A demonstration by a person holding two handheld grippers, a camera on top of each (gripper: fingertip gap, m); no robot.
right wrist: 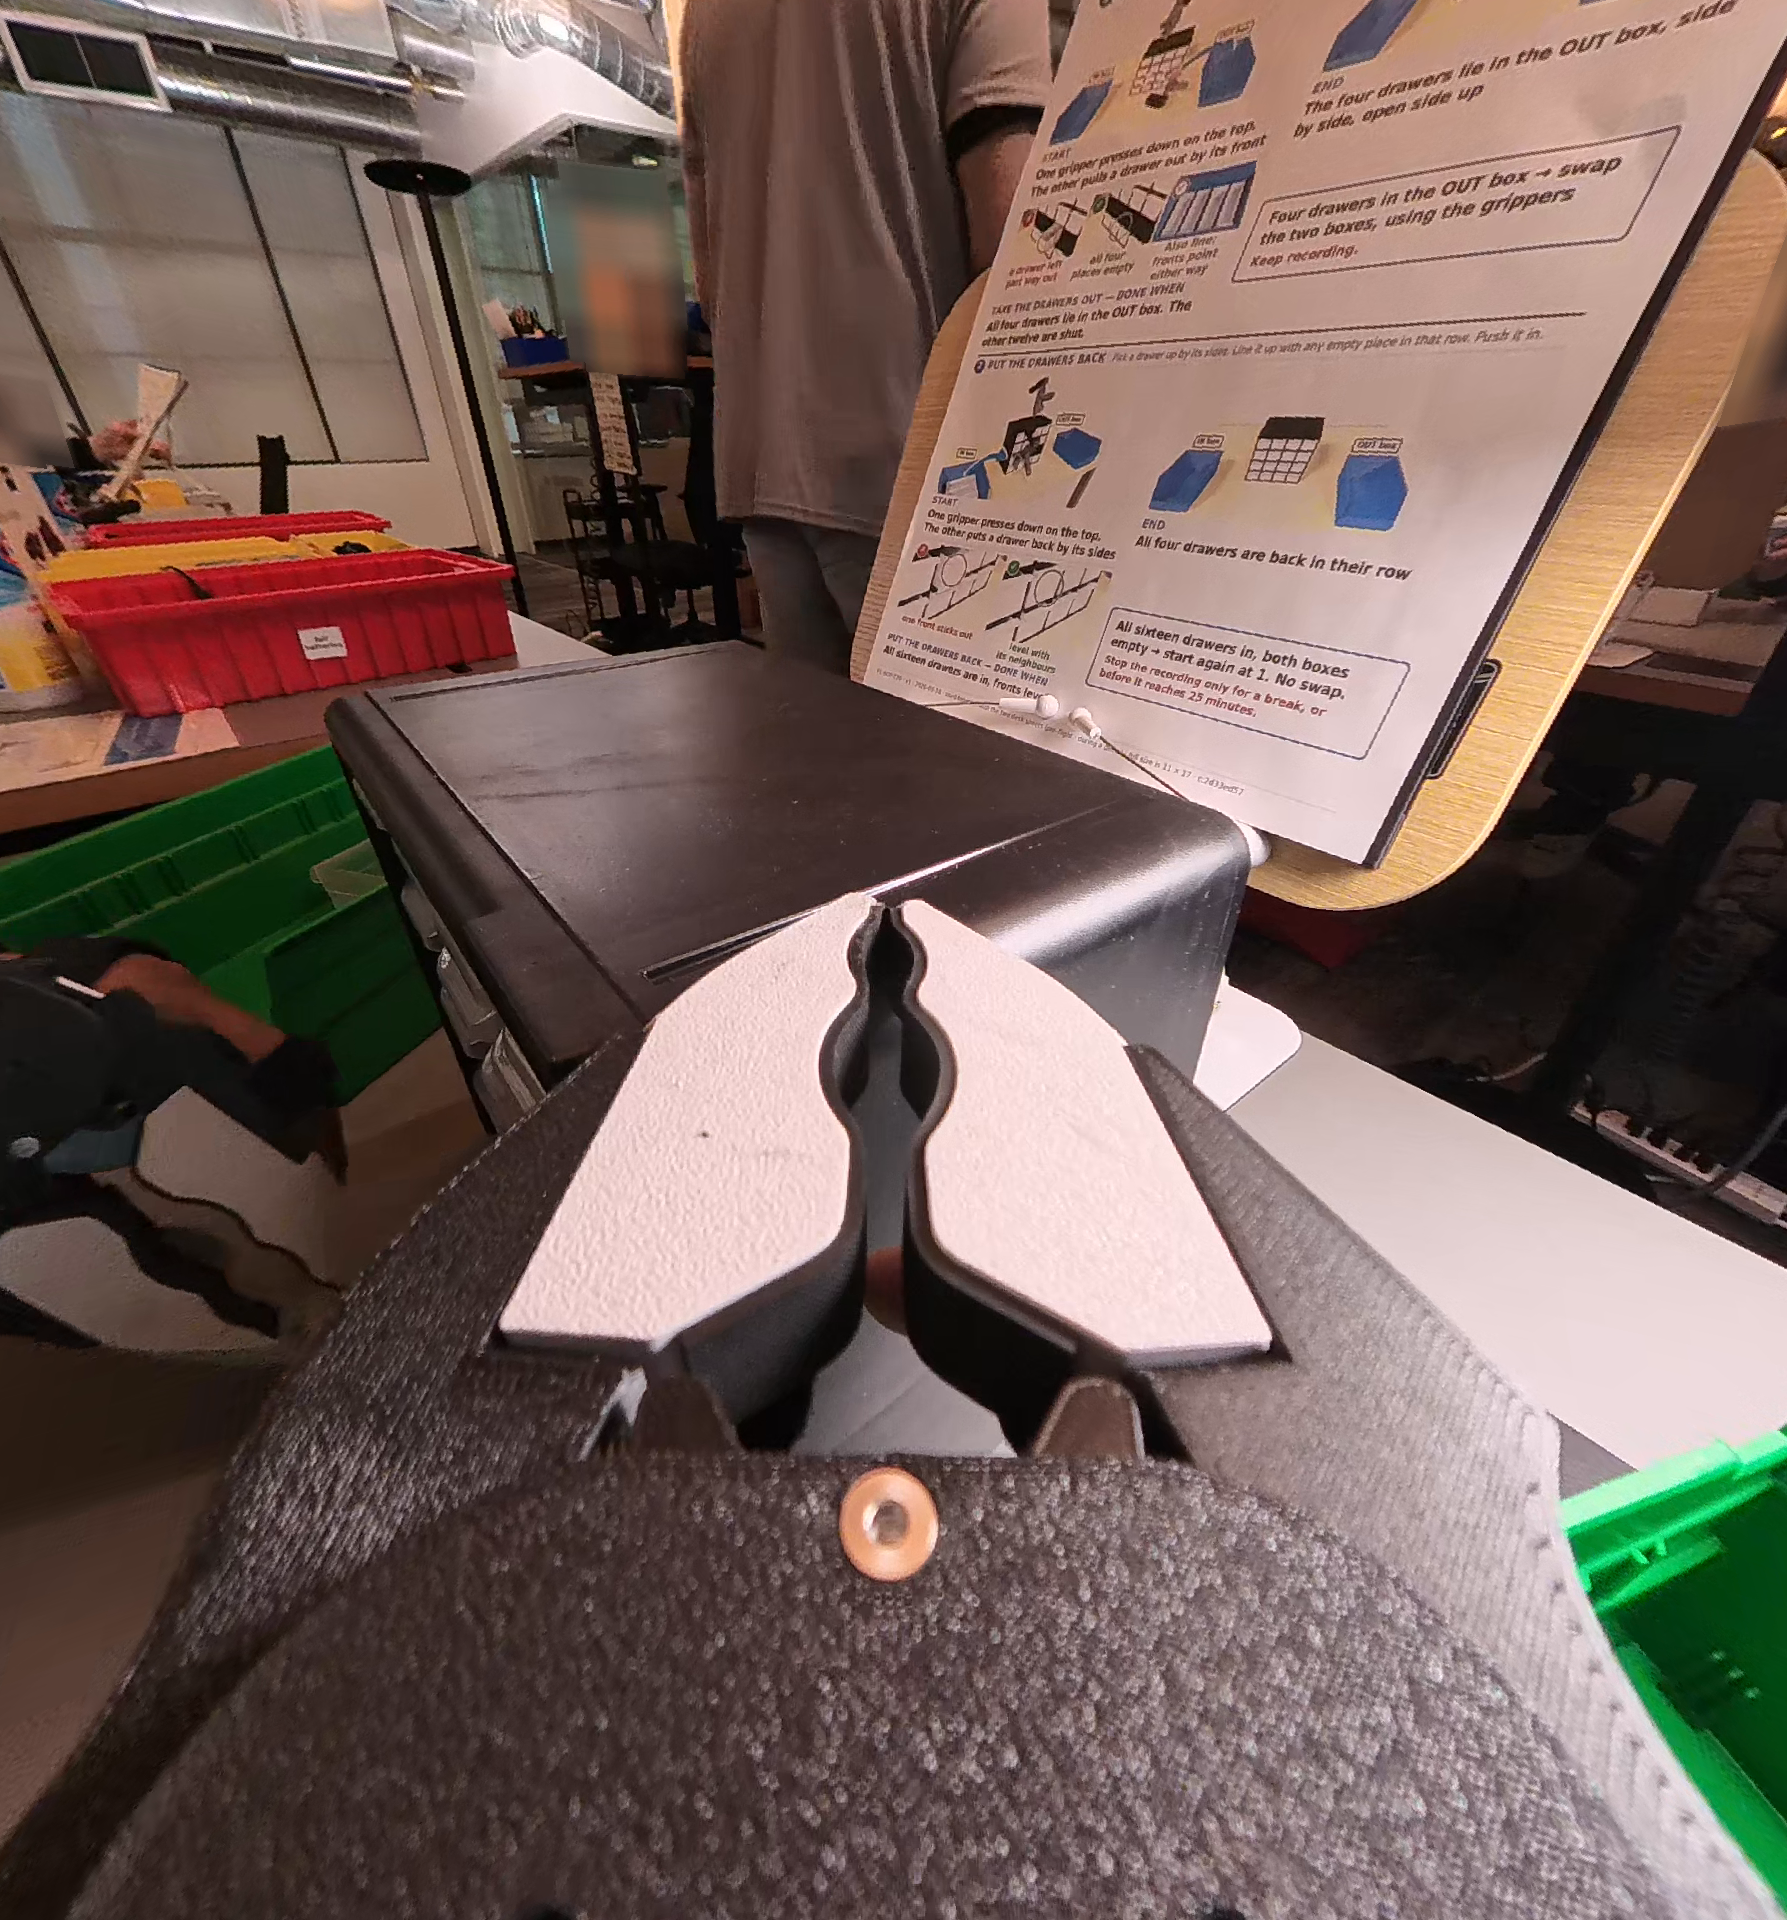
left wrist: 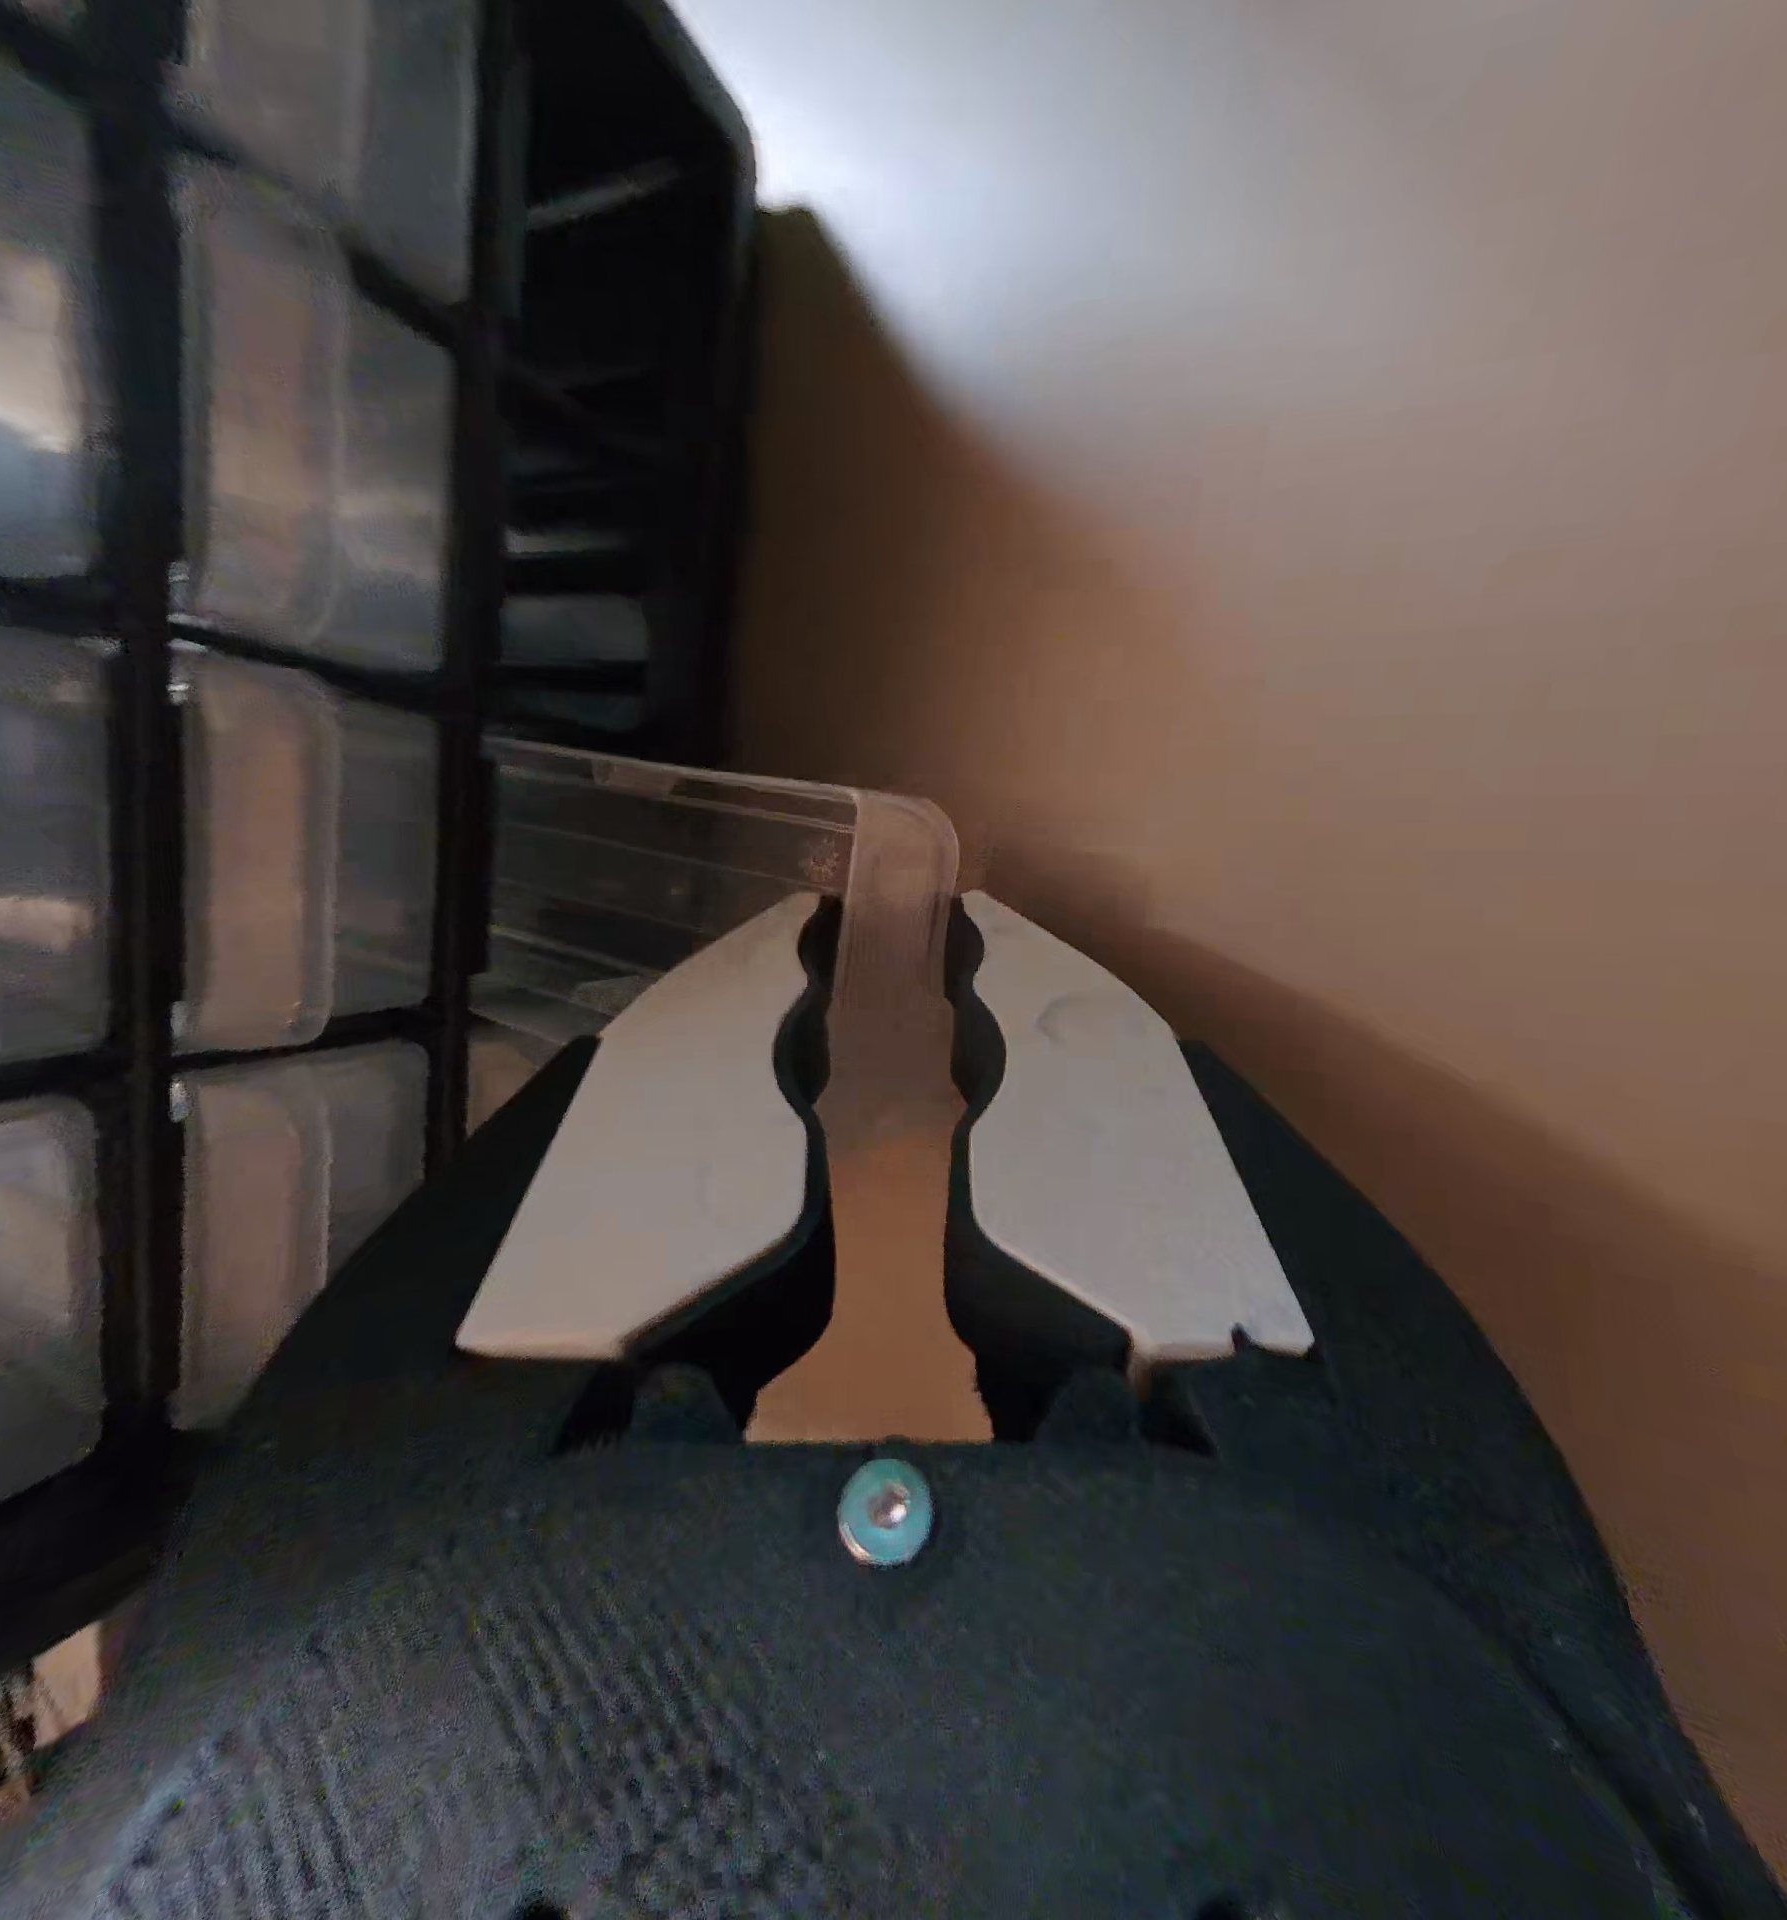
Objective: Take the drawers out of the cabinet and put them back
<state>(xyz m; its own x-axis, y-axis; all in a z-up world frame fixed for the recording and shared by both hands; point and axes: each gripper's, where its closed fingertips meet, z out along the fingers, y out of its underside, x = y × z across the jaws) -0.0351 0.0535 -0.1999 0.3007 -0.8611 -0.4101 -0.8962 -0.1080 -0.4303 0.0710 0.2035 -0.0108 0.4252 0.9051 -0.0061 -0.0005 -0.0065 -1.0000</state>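
Note:
In the left wrist view the black cabinet (left wrist: 141,623) fills the left side, with several clear drawers shut in its grid and open empty slots (left wrist: 598,416) in the right column. My left gripper (left wrist: 889,914) is shut on the front tab of a clear drawer (left wrist: 660,862) that sticks partly out of a slot. In the right wrist view my right gripper (right wrist: 884,920) is shut and empty, its tips resting on the near edge of the cabinet's flat black top (right wrist: 743,790). The left gripper (right wrist: 141,1164) also shows at the left, in front of the cabinet's face.
A green bin (right wrist: 193,873) stands left of the cabinet and holds a clear drawer. Another green bin (right wrist: 1741,1621) is at the lower right. An instruction board (right wrist: 1284,416) leans behind the cabinet. A person (right wrist: 827,260) stands behind. Red trays (right wrist: 276,623) sit on a far table.

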